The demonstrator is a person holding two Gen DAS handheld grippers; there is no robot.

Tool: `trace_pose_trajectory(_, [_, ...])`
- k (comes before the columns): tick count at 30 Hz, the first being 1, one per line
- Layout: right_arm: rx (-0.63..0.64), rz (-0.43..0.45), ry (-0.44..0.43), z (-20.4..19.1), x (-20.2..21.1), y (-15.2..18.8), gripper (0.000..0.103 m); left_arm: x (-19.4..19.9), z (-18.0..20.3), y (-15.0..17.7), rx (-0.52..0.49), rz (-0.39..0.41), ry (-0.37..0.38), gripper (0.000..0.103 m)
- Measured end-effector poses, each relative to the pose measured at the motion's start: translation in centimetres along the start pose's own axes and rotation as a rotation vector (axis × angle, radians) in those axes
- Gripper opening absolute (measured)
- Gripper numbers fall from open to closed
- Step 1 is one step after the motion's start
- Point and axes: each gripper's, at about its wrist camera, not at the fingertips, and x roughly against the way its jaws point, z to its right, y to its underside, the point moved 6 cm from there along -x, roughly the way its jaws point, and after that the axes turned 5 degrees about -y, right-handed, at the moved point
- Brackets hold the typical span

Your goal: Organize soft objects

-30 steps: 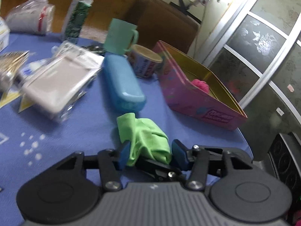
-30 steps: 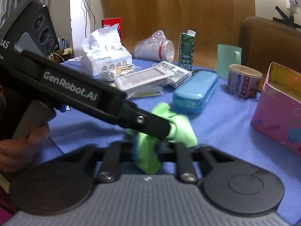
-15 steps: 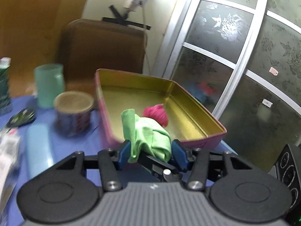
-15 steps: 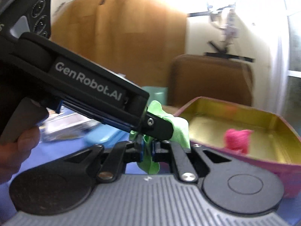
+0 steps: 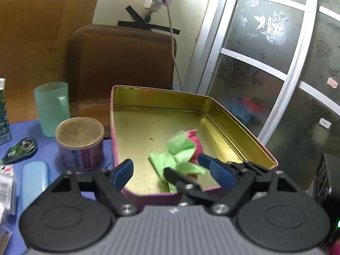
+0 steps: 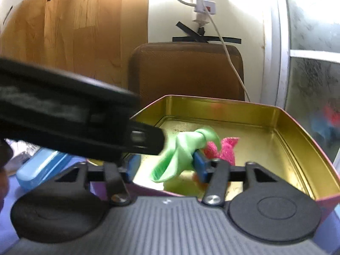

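Since a moment ago, left claw (image 5: 167,171) spread wide, right claw (image 6: 166,166) parted too; green cloth (image 5: 177,159) released, crumpled ahead inside pink tin (image 5: 191,97), long axis unclear.

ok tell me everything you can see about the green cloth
The green cloth is a small, thin, bright lime piece of soft fabric, crumpled and twisted into folds, one end rolled into a knob. It is over the gold floor of the pink tin, near its front wall, lying against a pink cloth behind it. Both grippers, left and right, stand open around it; whether a pad touches it, or it has fully settled, cannot be told.
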Motion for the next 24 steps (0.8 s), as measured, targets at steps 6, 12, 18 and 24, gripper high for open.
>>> trace_pose_trajectory(6, [-0.040,0.040,0.010,-0.6,2.1,0.3,0.058,3.9,-2.4,1.8,0.030,0.054,0.011,0.086])
trace_pose_trajectory(12, [-0.026,0.088,0.005,-3.1,3.4,0.8,0.058,8.6,-6.6,5.1,0.085,0.080,-0.009,0.088])
trace_pose_trajectory(18, [0.043,0.058,-0.127,-8.2,3.1,1.4,0.058,13.5,-12.7,7.6,0.169,0.133,-0.117,0.088])
trace_pose_trajectory(24, [0.075,-0.034,-0.315,-13.5,1.4,1.7,0.058,16.0,-19.4,9.1,0.373,0.157,-0.198,0.088])
